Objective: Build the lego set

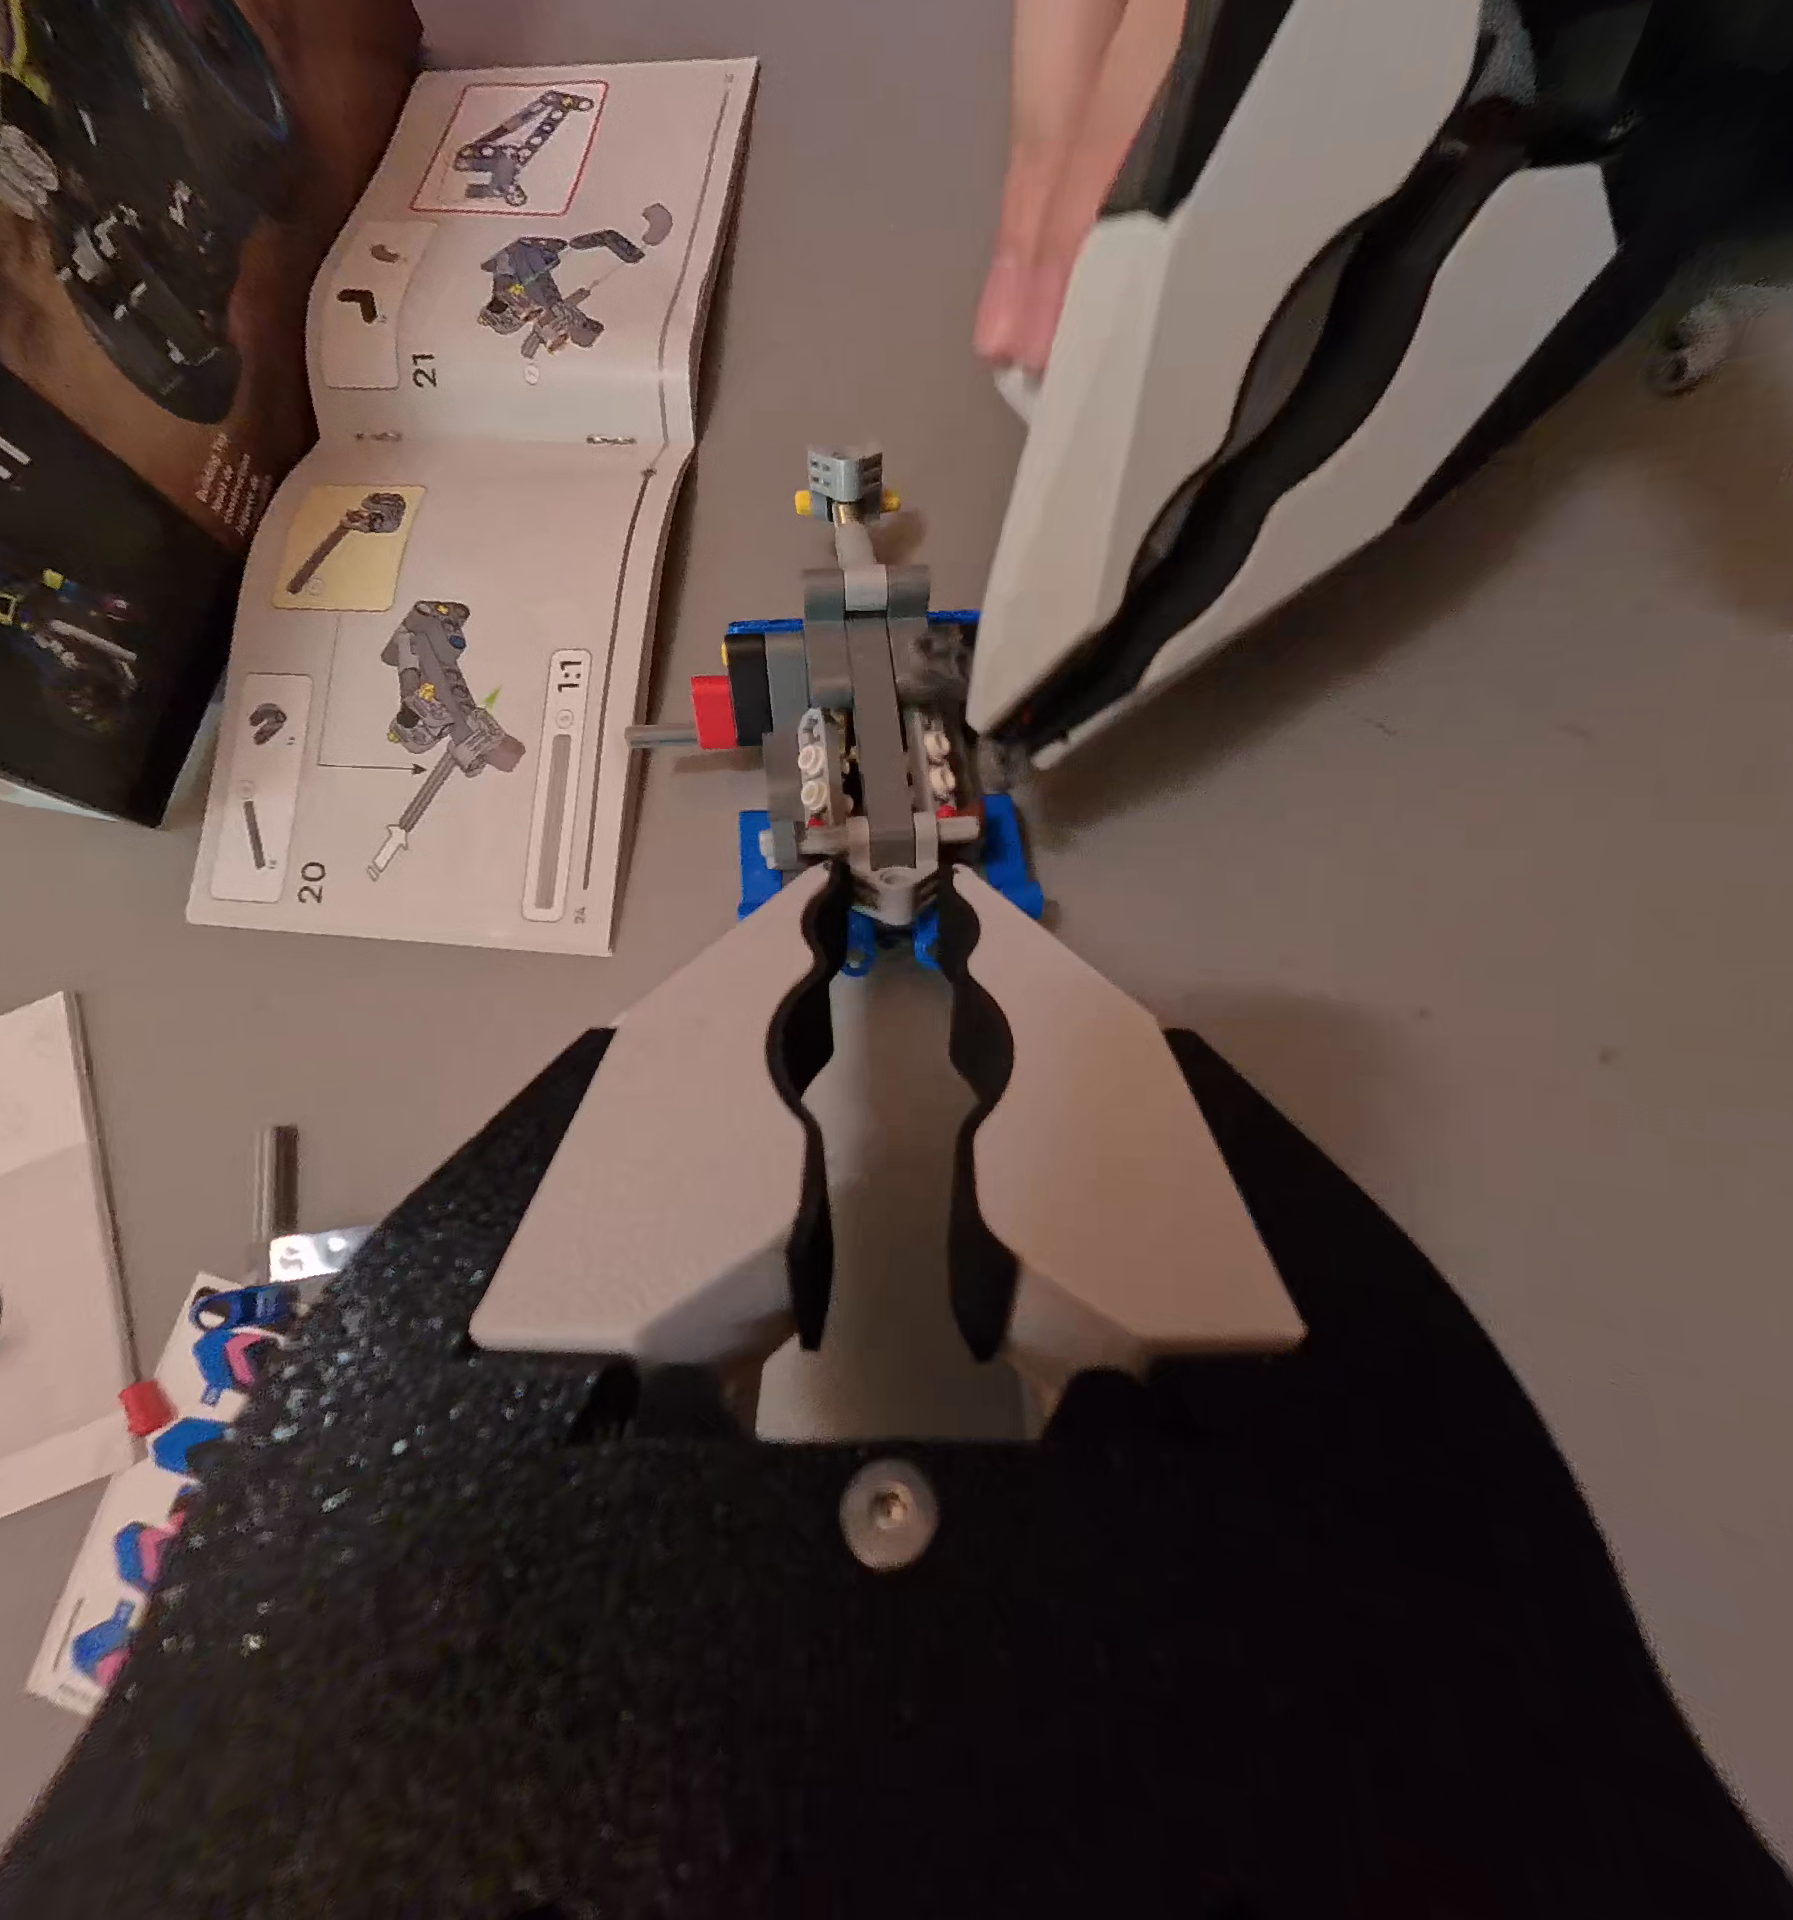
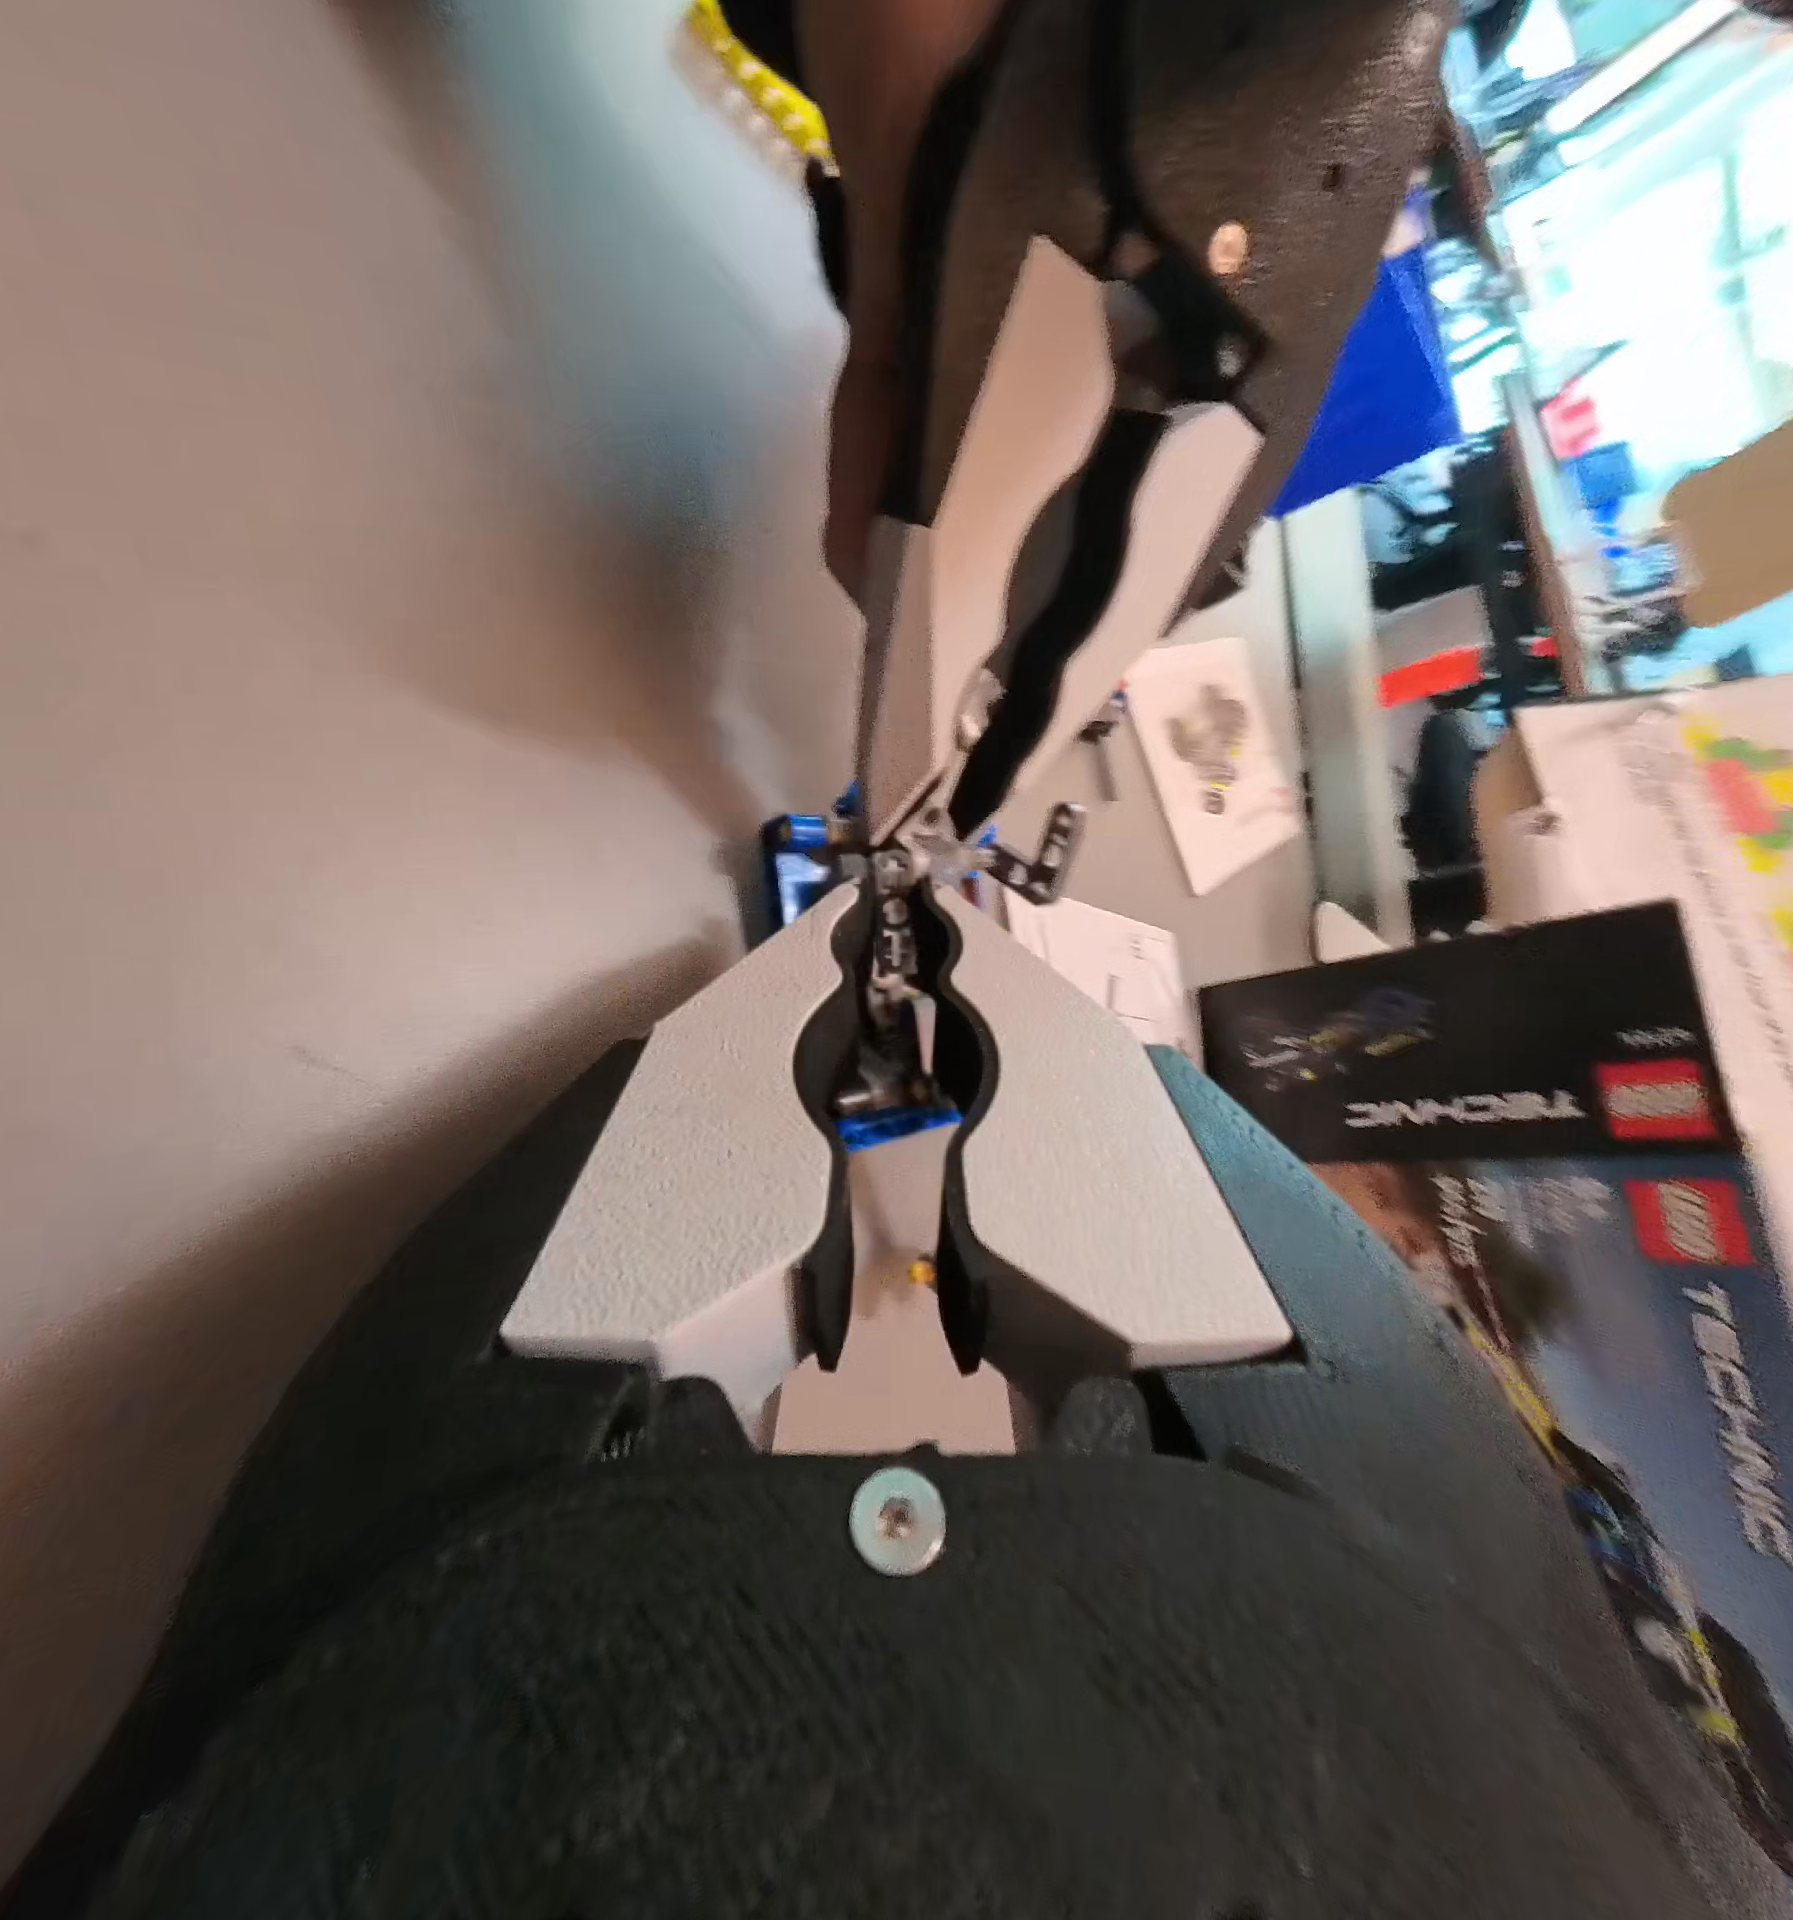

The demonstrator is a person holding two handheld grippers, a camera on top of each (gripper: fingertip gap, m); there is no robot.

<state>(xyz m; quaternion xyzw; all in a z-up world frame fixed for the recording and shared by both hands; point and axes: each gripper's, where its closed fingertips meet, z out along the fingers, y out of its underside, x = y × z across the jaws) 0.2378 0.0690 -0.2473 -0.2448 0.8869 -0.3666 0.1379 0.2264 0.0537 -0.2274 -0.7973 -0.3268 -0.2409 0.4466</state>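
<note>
A small brick model (image 1: 866,707) of grey beams on a blue base, with a red and a black block on its left, rests on the grey table (image 1: 1391,935). My left gripper (image 1: 894,883) is shut on the light grey connector at the model's near end. My right gripper (image 1: 1006,738) comes in from the upper right and meets the model's right side. In the right wrist view my right gripper (image 2: 900,899) is shut on a thin dark beam of the model (image 2: 894,966) that runs back between its fingers. The left gripper (image 2: 913,821) shows just beyond it, reaching down onto the same model.
An open instruction booklet (image 1: 476,499) lies left of the model, with a dark set box (image 1: 71,416) beyond it. A second booklet (image 1: 9,1247) and loose blue parts (image 1: 217,1340) lie at the near left. A hand (image 1: 1048,208) holds the right gripper. Boxes (image 2: 1494,1039) stand nearby. Left and right tips are no more than a few centimetres apart.
</note>
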